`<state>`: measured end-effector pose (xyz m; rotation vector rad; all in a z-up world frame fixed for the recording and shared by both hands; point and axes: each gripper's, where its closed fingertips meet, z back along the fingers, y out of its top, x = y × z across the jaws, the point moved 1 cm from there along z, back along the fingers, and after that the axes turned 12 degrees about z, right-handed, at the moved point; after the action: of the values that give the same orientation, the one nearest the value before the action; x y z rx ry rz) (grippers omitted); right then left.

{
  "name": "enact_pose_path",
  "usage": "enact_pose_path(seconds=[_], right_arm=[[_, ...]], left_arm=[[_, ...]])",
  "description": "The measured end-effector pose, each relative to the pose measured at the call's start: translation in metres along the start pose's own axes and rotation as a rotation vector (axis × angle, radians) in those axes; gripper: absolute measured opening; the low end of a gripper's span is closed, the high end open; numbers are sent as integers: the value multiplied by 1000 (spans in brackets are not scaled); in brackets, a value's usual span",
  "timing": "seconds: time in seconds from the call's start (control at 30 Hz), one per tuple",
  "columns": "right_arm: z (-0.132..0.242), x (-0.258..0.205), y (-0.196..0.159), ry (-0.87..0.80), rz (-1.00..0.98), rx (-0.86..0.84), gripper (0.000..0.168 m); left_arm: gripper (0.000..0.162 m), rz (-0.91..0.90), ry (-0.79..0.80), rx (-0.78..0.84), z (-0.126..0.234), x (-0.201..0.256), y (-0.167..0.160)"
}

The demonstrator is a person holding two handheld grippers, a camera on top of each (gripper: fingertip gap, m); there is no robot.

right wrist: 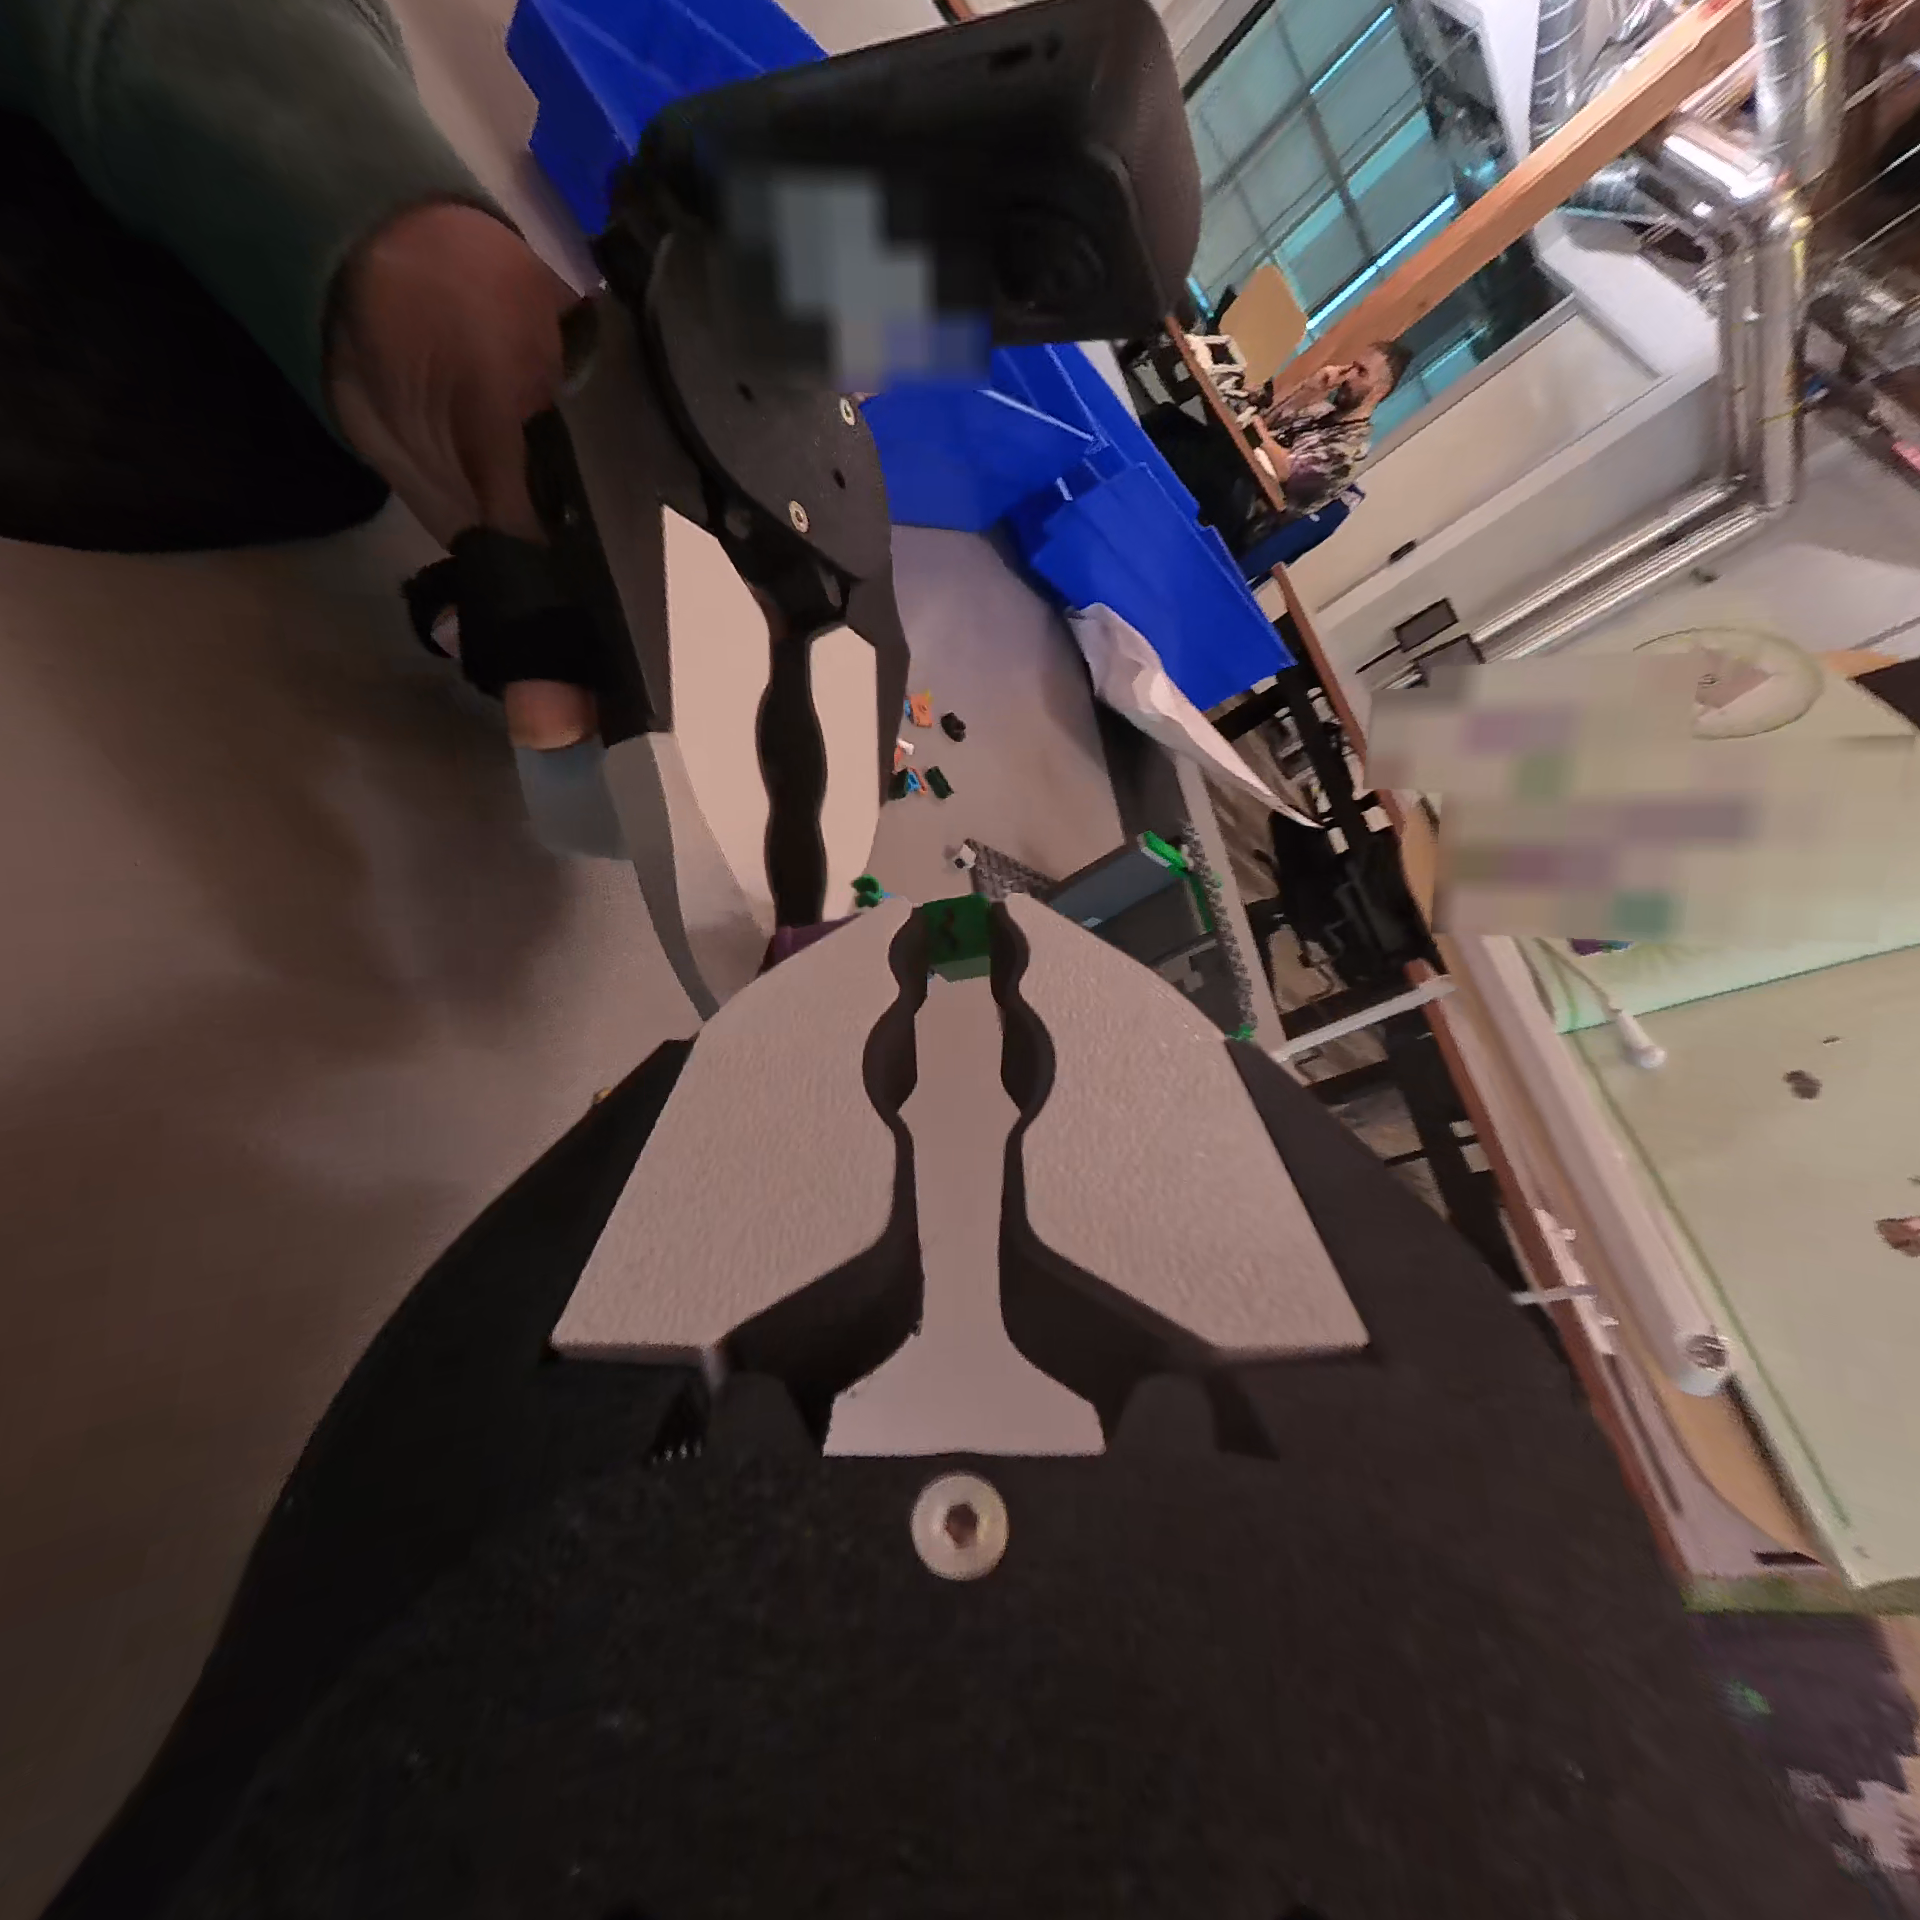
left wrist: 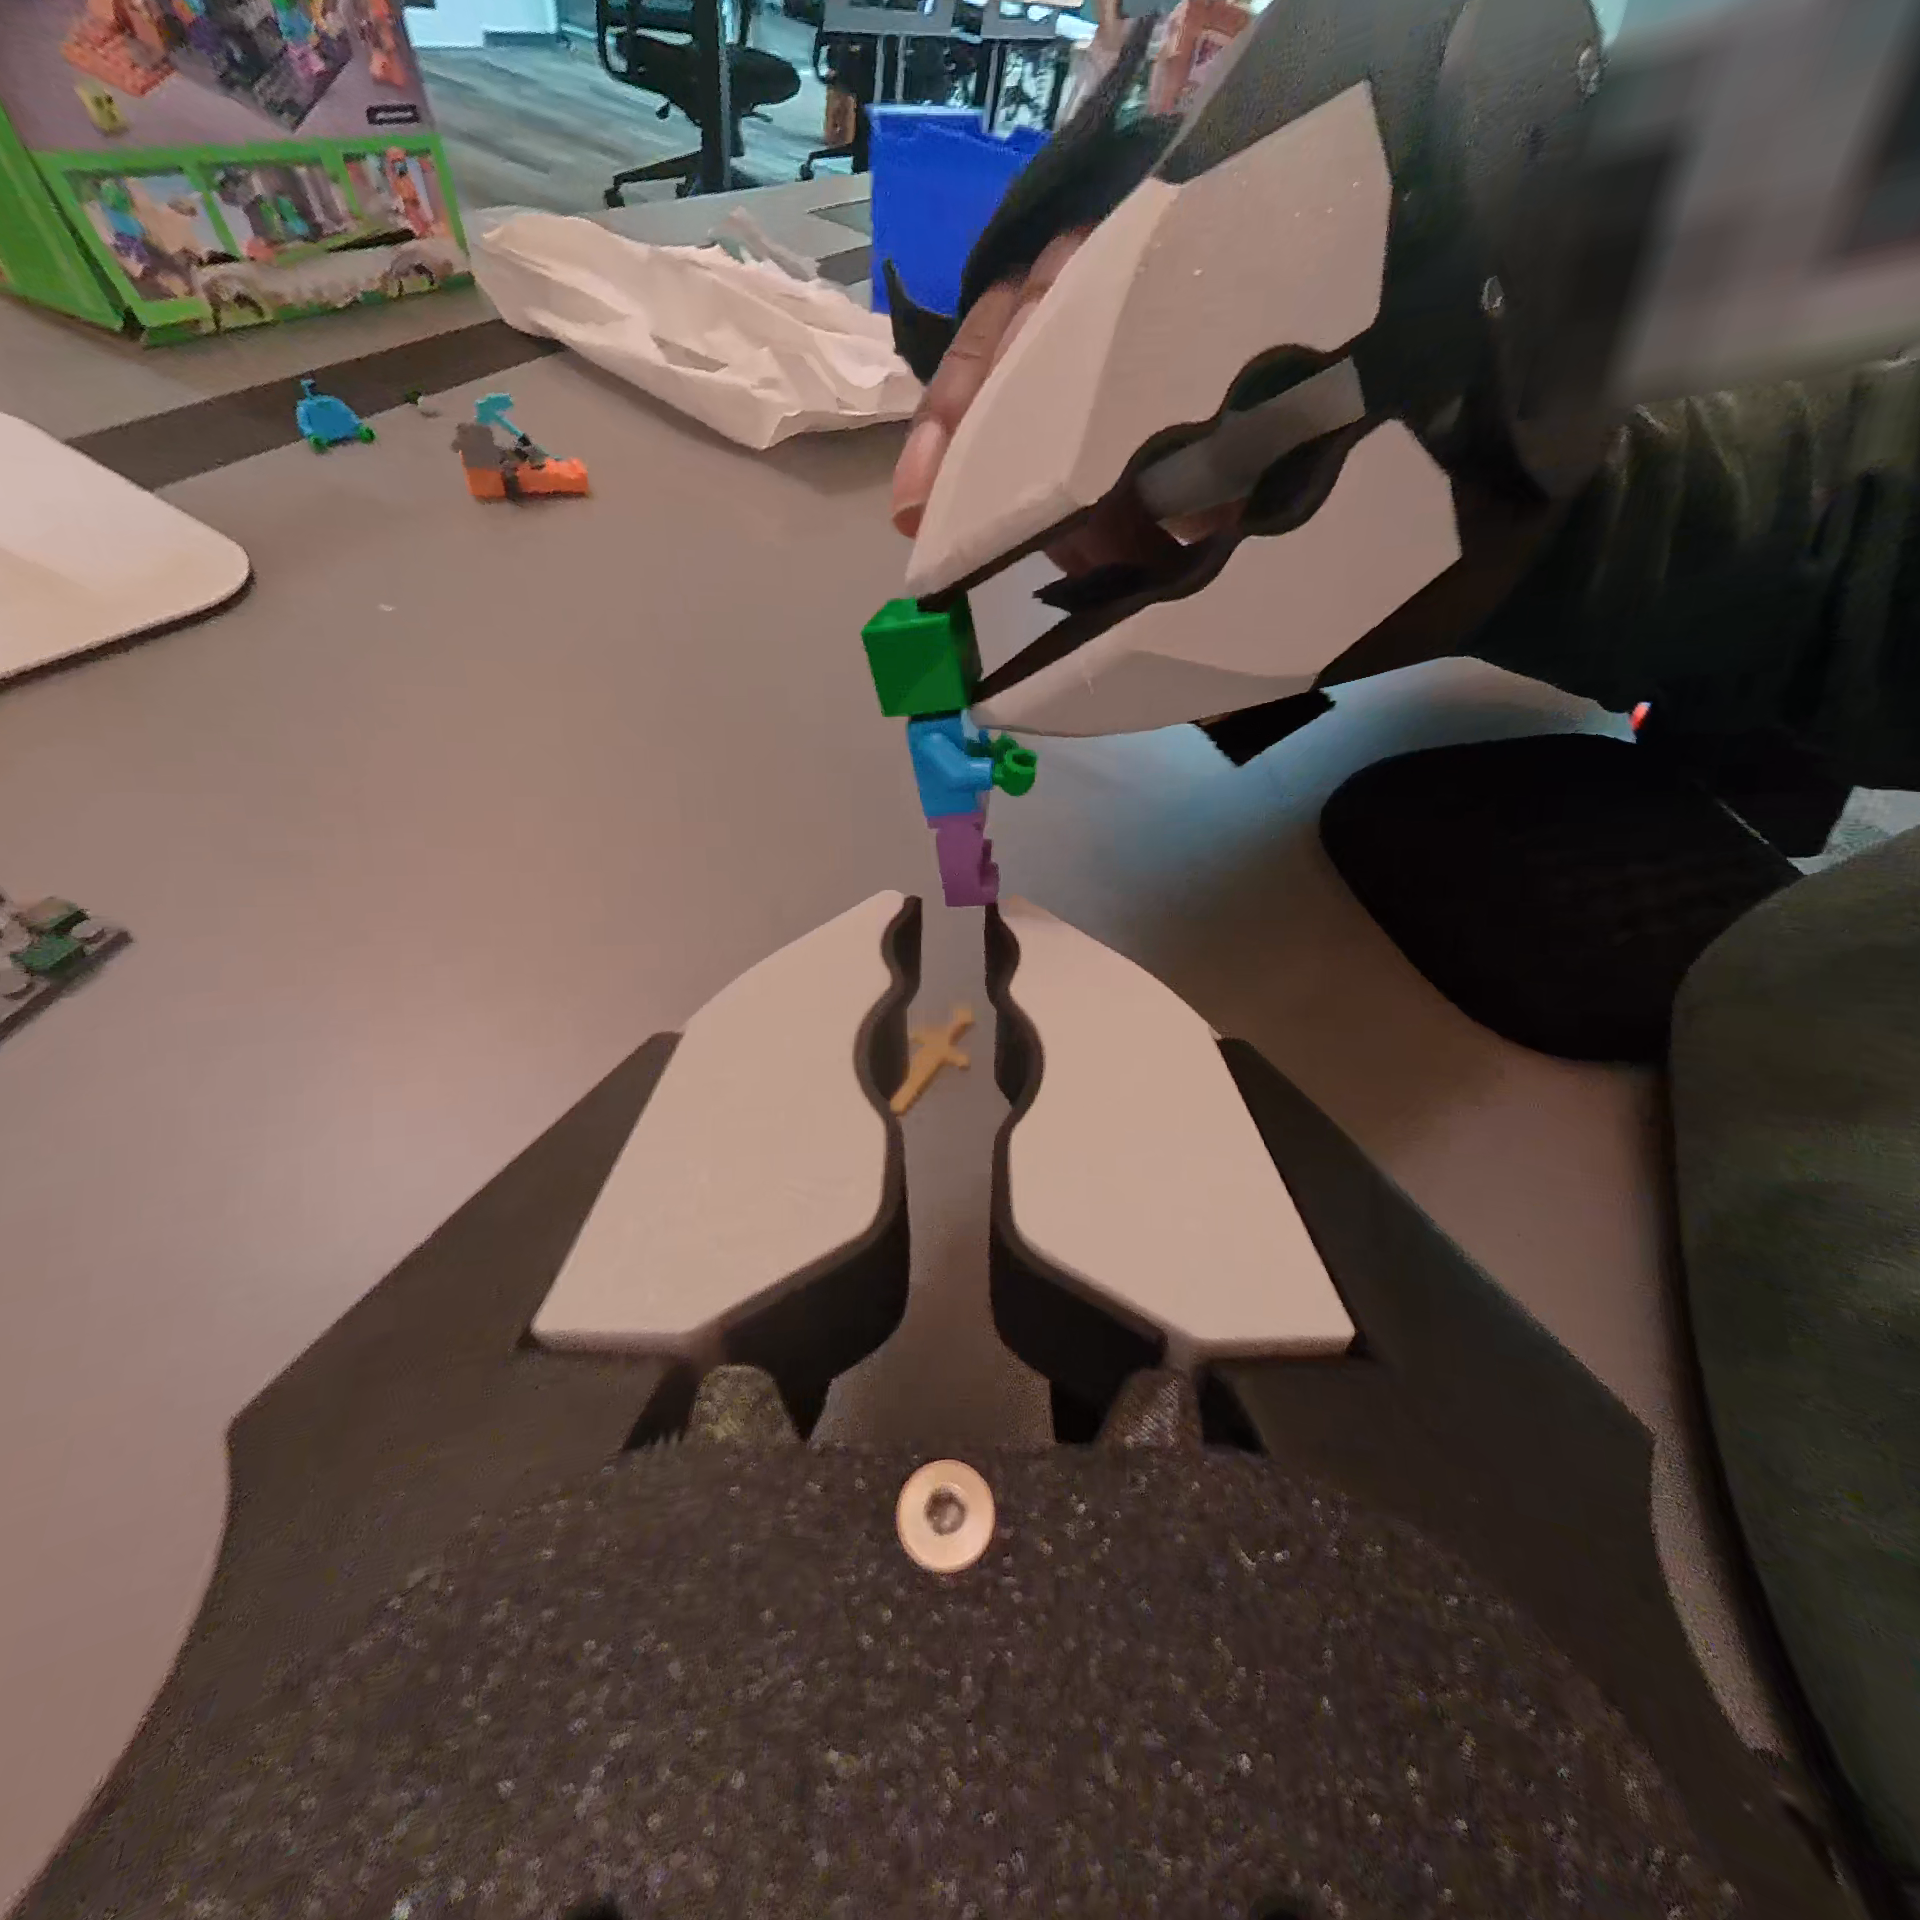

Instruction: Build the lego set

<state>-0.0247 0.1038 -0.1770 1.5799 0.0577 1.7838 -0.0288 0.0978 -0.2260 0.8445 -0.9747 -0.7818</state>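
Jaws of the right gripper (left wrist: 966, 649) are pinching the minifigure (left wrist: 951, 758) by its green head above the bench (left wrist: 520, 727); the left gripper (left wrist: 951, 914), slightly parted, is nearing its purple legs, needing a square grip.

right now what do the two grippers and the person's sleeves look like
Both the left gripper and right gripper have speckled black bodies, pale grey finger plates with wavy black inner pads, and a silver screw at the base. The sleeves are dark green. A black strap wraps one finger.
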Motion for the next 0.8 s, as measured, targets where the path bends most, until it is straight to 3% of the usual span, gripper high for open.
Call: enact_pose_path(seconds=[0.03,0.13,0.33,0.4,0.63,0.73,0.8], right_arm=[[1,1,1,-19,15,-4,11],[3,-2,2,-37,37,-14,11],[0,-10,3,-6,0,-6,11],[-1,-11,2,24,-75,2,10],[6,-5,2,269,-548,102,32],[8,-16,6,414,-614,120,33],[9,-22,11,459,-604,135,22]], left_arm=[[11,-4,-11,10,1,3,1],[23,7,-56,32,3,10,5],[8,-5,-22,25,2,6,4],[8,-21,-6,9,3,4,2],[8,-130,-52,14,6,10,0],[8,-175,-85,18,4,21,1],[8,-187,-90,4,2,24,-1]])
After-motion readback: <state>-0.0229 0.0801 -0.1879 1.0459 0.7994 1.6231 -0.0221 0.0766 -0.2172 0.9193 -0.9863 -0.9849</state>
